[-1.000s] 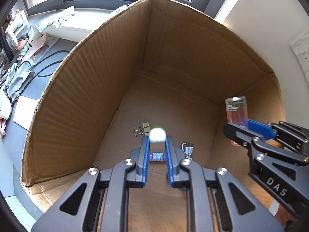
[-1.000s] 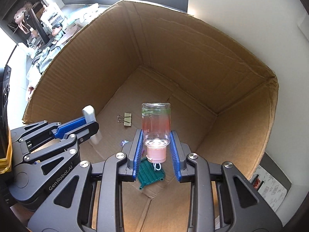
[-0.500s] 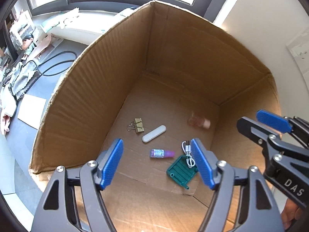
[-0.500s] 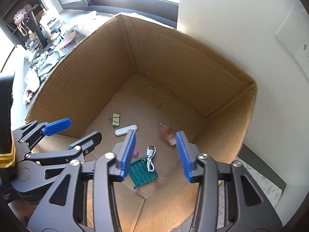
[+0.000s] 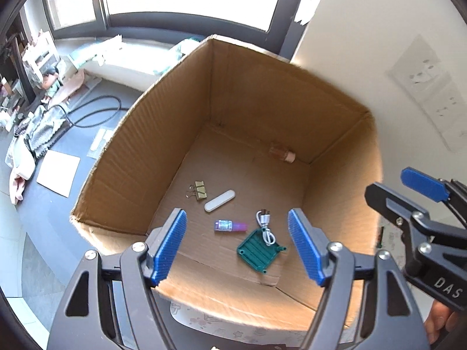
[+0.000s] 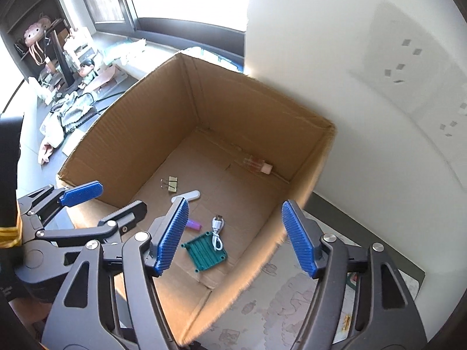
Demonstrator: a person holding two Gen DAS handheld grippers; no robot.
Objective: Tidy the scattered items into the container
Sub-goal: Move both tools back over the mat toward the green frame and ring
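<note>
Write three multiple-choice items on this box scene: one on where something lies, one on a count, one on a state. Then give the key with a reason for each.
1. Where does the small bottle lie?
A. by the far wall of the cardboard box
B. on the green plate
C. outside the box

2. How many things lie on the box floor?
A. three
B. six
C. nine

3. What is between the left gripper's pads?
A. the white stick
B. the bottle
C. nothing

Key:
1 A, it lies on its side close to the far wall.
2 B: bottle, binder clip, white stick, purple tube, white cable, green plate.
3 C, the pads stand wide apart with only the box floor seen between them.
</note>
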